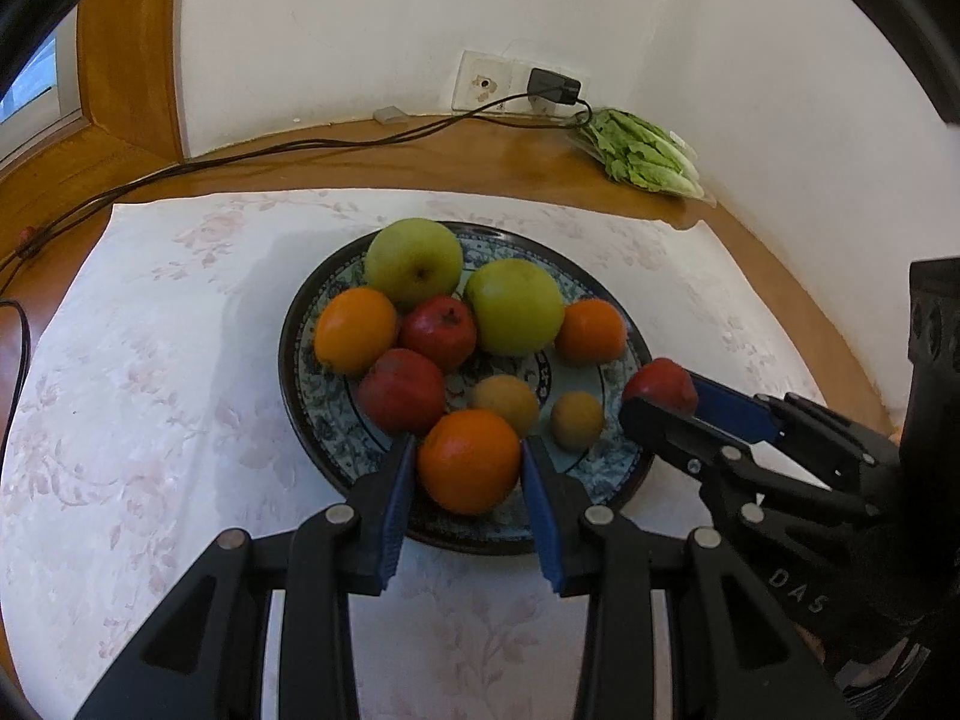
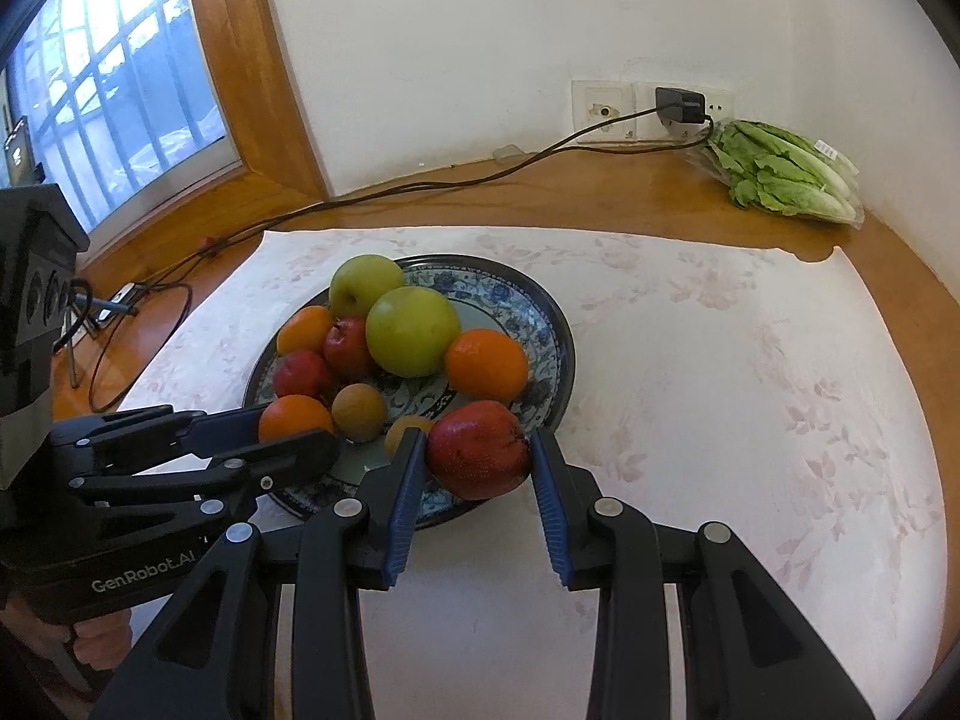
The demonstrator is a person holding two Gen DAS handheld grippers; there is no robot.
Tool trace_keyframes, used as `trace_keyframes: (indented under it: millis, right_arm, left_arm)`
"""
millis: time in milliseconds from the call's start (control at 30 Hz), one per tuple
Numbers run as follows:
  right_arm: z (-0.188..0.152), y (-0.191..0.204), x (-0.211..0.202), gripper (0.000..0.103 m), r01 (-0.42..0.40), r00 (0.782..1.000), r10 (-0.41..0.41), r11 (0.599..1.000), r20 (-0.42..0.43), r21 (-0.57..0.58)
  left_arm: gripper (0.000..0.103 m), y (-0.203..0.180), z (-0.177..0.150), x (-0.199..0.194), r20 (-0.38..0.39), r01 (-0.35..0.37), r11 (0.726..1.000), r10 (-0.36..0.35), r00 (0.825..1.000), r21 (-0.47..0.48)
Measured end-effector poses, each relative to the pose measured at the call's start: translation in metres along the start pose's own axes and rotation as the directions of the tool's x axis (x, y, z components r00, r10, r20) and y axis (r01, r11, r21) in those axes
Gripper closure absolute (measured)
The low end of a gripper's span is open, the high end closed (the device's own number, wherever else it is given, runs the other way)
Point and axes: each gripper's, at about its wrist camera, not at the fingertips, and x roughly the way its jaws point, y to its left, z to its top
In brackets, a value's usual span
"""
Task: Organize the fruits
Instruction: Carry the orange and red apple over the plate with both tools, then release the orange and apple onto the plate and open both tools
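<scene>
A blue patterned plate on a white floral cloth holds two green apples, oranges, red fruits and two small brown fruits. My left gripper is shut on the nearest orange at the plate's front; it also shows in the right wrist view. My right gripper is shut on a red fruit at the plate's right front edge, seen in the left wrist view. I cannot tell whether either fruit is lifted off the plate.
The white cloth covers a wooden table in a wall corner. A bag of lettuce lies at the back right. A charger is plugged into the wall socket; its cable runs left along the table. A window is at left.
</scene>
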Motion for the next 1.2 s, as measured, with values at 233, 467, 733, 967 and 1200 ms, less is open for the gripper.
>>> trace_keyframes:
  millis: [233, 467, 733, 967, 1200]
  right_arm:
    - [0.003, 0.0, 0.006, 0.067, 0.018, 1.0, -0.017, 1.0, 0.02, -0.016]
    - [0.003, 0.001, 0.006, 0.067, 0.021, 0.999, -0.02, 1.0, 0.032, -0.018]
    - [0.003, -0.004, 0.004, 0.062, -0.006, 1.0, 0.005, 1.0, 0.026, 0.015]
    - [0.0, -0.003, -0.01, 0.061, -0.018, 0.999, 0.017, 0.999, 0.044, 0.032]
    - [-0.008, 0.002, -0.033, 0.061, -0.027, 0.998, 0.025, 0.999, 0.052, 0.042]
  left_arm:
    - [0.066, -0.001, 0.0, 0.004, -0.001, 0.006, 1.0, -0.006, 1.0, 0.002]
    - [0.066, -0.001, 0.0, 0.004, 0.001, 0.005, 1.0, -0.005, 1.0, 0.001]
    - [0.064, -0.001, -0.001, 0.0, -0.004, -0.006, 1.0, 0.006, 1.0, 0.001]
    - [0.054, -0.001, -0.003, -0.013, -0.002, 0.002, 1.0, -0.002, 1.0, 0.003]
    - [0.053, -0.005, -0.01, -0.027, -0.005, -0.001, 1.0, 0.001, 1.0, 0.006]
